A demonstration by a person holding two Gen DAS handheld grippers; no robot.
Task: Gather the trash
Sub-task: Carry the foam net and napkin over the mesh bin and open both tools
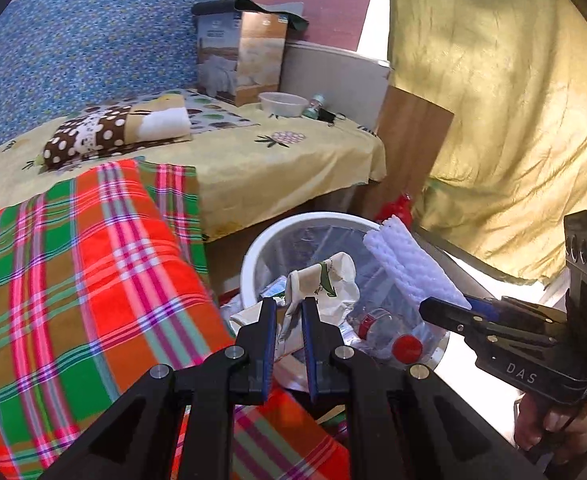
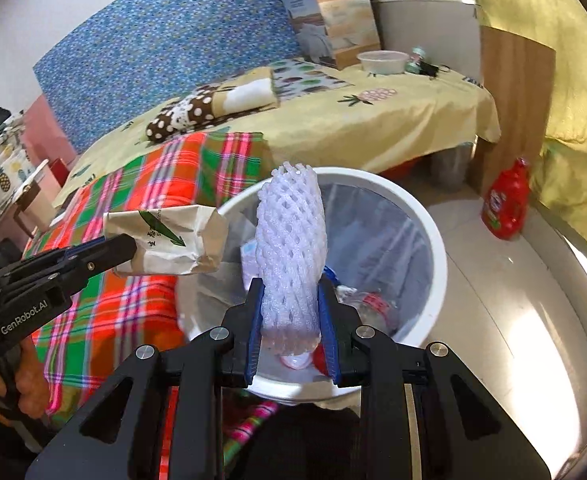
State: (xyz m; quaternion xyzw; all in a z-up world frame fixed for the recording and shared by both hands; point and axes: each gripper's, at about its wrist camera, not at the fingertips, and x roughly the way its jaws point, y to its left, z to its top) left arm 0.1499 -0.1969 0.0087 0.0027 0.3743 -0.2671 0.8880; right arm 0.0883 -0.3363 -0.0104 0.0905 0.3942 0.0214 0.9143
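Observation:
A white round trash bin point(image 2: 433, 236) with a clear liner stands on the floor beside the bed; it also shows in the left wrist view point(image 1: 249, 256). It holds plastic bottles with red caps point(image 1: 405, 346). My left gripper point(image 1: 289, 304) is shut on a crumpled paper bag with a green leaf print point(image 1: 325, 280), held at the bin's left rim; the bag also shows in the right wrist view point(image 2: 165, 240). My right gripper point(image 2: 291, 292) is shut on a white foam fruit net point(image 2: 291, 236), held upright over the bin; the net also shows in the left wrist view point(image 1: 405, 264).
A bed with a yellow sheet point(image 2: 373, 120) and a red-green plaid blanket point(image 1: 73, 260) lies left of the bin. On the bed stand a printed box point(image 1: 237, 60) and a white bowl point(image 1: 283, 104). A red bottle point(image 2: 507, 204) stands by a wooden board point(image 2: 513, 112). A yellow curtain point(image 1: 513, 100) hangs at right.

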